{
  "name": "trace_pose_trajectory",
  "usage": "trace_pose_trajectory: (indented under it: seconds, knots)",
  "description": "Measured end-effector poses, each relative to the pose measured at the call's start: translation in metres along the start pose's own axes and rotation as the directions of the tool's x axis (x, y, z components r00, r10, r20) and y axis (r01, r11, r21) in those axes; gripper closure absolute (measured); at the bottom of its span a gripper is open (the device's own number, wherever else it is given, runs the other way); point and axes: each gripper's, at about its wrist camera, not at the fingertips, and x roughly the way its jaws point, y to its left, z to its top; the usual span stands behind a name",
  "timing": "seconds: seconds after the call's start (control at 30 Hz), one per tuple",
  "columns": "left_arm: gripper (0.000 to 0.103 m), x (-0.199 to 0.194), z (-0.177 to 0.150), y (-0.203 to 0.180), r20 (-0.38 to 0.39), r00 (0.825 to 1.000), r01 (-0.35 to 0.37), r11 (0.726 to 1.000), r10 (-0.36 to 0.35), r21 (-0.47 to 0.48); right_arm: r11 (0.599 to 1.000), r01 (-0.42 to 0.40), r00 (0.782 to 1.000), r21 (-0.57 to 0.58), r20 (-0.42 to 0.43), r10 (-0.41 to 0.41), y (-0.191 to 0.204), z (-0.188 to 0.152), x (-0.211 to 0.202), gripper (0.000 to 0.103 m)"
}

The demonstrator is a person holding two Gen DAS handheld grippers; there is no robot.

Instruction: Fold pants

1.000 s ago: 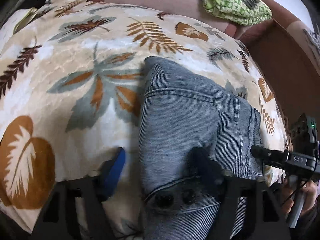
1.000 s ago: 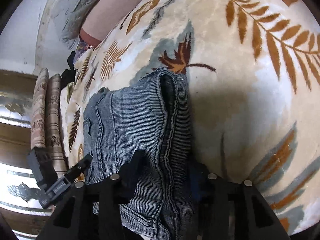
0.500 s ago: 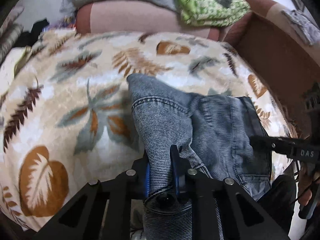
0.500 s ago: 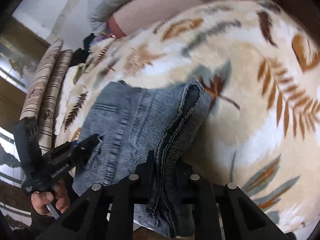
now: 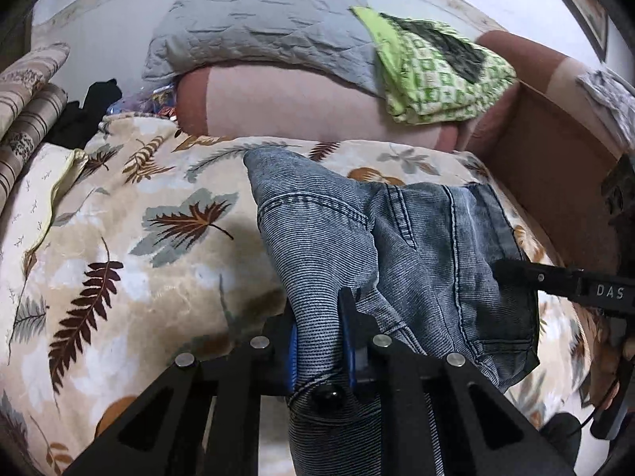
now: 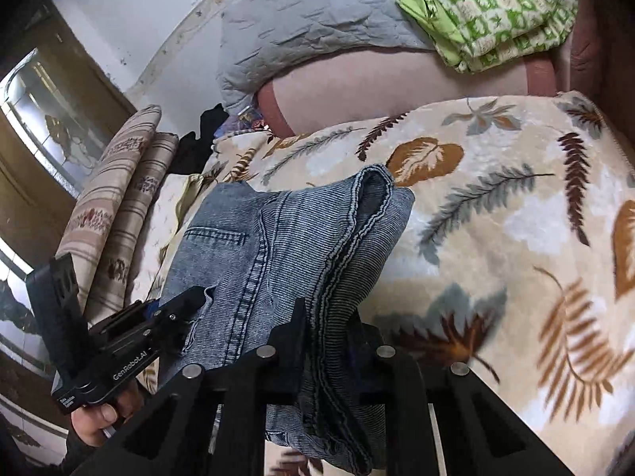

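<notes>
Folded blue denim pants point(image 5: 416, 246) lie partly on a leaf-patterned blanket point(image 5: 119, 238), their near edge raised off it. My left gripper point(image 5: 317, 317) is shut on the pants' left near corner, by a waist button. In the right wrist view my right gripper point(image 6: 327, 317) is shut on the thick stacked seams at the right near edge of the pants point(image 6: 278, 246). Each gripper shows in the other's view: the right gripper point(image 5: 504, 271) at the pants' right edge, the left gripper point(image 6: 190, 301) at their left edge, with a hand point(image 6: 95, 416) on its handle.
A pink pillow point(image 5: 301, 107) lies at the head of the bed under a grey quilt point(image 5: 258, 20) and a green patterned cloth point(image 5: 436, 71). Striped cushions point(image 6: 119, 206) stand to the left. A brown bed frame point(image 5: 555, 166) runs along the right. The blanket point(image 6: 516, 218) spreads right of the pants.
Both grippers went from open around the pants' near edge to shut on it. Both then rose, lifting that edge off the blanket, and more of the headboard end came into view.
</notes>
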Motion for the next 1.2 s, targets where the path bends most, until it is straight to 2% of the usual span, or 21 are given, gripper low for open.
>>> trace_pose_trajectory:
  seconds: [0.07, 0.13, 0.2, 0.23, 0.3, 0.37, 0.47, 0.57, 0.6, 0.63, 0.67, 0.77, 0.8, 0.83, 0.9, 0.93, 0.97, 1.0, 1.03, 1.1, 1.2]
  knots:
    - [0.083, 0.02, -0.001, 0.009, -0.022, 1.0, -0.008, 1.0, 0.008, -0.022, 1.0, -0.001, 1.0, 0.023, -0.004, 0.001, -0.007, 0.005, 0.021, 0.085]
    - [0.079, 0.045, -0.009, 0.013, -0.085, 0.996, -0.029, 0.999, 0.027, -0.025, 0.998, -0.001, 1.0, 0.06, -0.024, 0.002, -0.018, 0.002, 0.04, 0.085]
    - [0.07, 0.075, -0.024, 0.02, -0.178, 0.98, -0.091, 0.996, 0.085, -0.022, 0.995, 0.041, 0.997, 0.091, -0.074, -0.034, -0.033, -0.004, 0.071, 0.082]
    - [0.066, 0.084, -0.032, 0.023, -0.208, 0.971, -0.128, 0.992, 0.122, -0.017, 0.992, 0.094, 0.99, 0.09, -0.114, -0.084, -0.04, -0.009, 0.088, 0.08]
    - [0.047, 0.069, -0.038, 0.031, -0.163, 0.981, -0.114, 0.992, 0.103, -0.06, 0.98, 0.17, 0.977, 0.101, -0.144, -0.155, -0.053, -0.019, 0.1, 0.075]
    - [0.037, 0.046, -0.038, 0.034, -0.139, 0.985, -0.114, 0.99, 0.102, -0.085, 0.98, 0.151, 0.983, 0.128, -0.12, -0.135, -0.056, -0.022, 0.091, 0.073]
    - [0.033, 0.013, -0.04, 0.03, -0.072, 0.993, -0.096, 0.992, 0.091, -0.082, 0.98, 0.187, 0.982, 0.072, -0.042, -0.185, -0.039, -0.022, 0.06, 0.073]
    - [0.025, 0.003, -0.048, 0.02, -0.044, 0.993, -0.108, 0.993, 0.105, -0.058, 0.994, 0.1, 0.995, 0.046, 0.015, -0.101, -0.015, -0.026, 0.036, 0.063]
    - [0.025, 0.01, -0.052, 0.016, -0.065, 0.99, -0.124, 0.992, 0.122, -0.035, 0.998, 0.048, 0.999, 0.049, 0.014, -0.048, -0.009, -0.03, 0.034, 0.045]
    - [0.025, 0.027, -0.062, 0.01, -0.135, 0.979, -0.152, 0.988, 0.152, 0.009, 0.998, -0.006, 1.0, 0.056, -0.004, 0.006, -0.007, -0.037, 0.037, 0.033]
    - [0.024, 0.039, -0.065, 0.009, -0.175, 0.971, -0.16, 0.987, 0.163, 0.028, 0.998, -0.029, 0.999, 0.058, -0.031, 0.03, -0.006, -0.043, 0.043, 0.033]
    - [0.024, 0.034, -0.068, 0.006, -0.164, 0.974, -0.157, 0.987, 0.157, 0.012, 0.991, 0.054, 0.976, 0.122, -0.216, -0.026, -0.036, -0.071, 0.092, 0.037]
    - [0.024, 0.028, -0.066, 0.005, -0.151, 0.976, -0.155, 0.988, 0.155, 0.007, 0.991, 0.037, 0.985, 0.132, -0.174, -0.014, -0.037, -0.071, 0.086, 0.038]
    - [0.024, 0.016, -0.061, 0.005, -0.101, 0.983, -0.155, 0.988, 0.154, -0.001, 0.989, 0.04, 0.984, 0.139, -0.179, -0.014, -0.036, -0.067, 0.079, 0.038]
    - [0.023, 0.006, -0.055, 0.002, -0.042, 0.985, -0.167, 0.986, 0.167, -0.004, 0.991, 0.089, 0.983, 0.101, -0.17, -0.071, -0.028, -0.053, 0.068, 0.038]
    - [0.022, 0.011, -0.054, 0.001, -0.052, 0.984, -0.171, 0.985, 0.17, 0.001, 0.992, 0.093, 0.985, 0.083, -0.152, -0.08, -0.024, -0.046, 0.064, 0.038]
    - [0.022, 0.023, -0.055, -0.002, -0.101, 0.979, -0.174, 0.985, 0.175, 0.019, 0.994, 0.082, 0.99, 0.07, -0.123, -0.073, -0.019, -0.036, 0.057, 0.038]
    - [0.022, 0.043, -0.06, -0.004, -0.186, 0.965, -0.178, 0.982, 0.186, 0.055, 0.996, 0.057, 0.994, 0.07, -0.099, -0.05, -0.015, -0.024, 0.053, 0.038]
    - [0.021, 0.054, -0.066, -0.006, -0.221, 0.953, -0.192, 0.978, 0.205, 0.077, 0.997, 0.032, 0.997, 0.073, -0.078, -0.026, -0.013, -0.011, 0.052, 0.037]
    - [0.021, 0.05, -0.07, -0.006, -0.172, 0.962, -0.204, 0.977, 0.212, 0.063, 0.996, -0.022, 0.998, 0.087, -0.05, 0.027, -0.009, 0.008, 0.056, 0.037]
    - [0.021, 0.052, -0.07, -0.002, -0.195, 0.96, -0.197, 0.98, 0.201, 0.037, 0.992, -0.066, 0.996, 0.11, -0.06, 0.073, -0.017, 0.032, 0.081, 0.037]
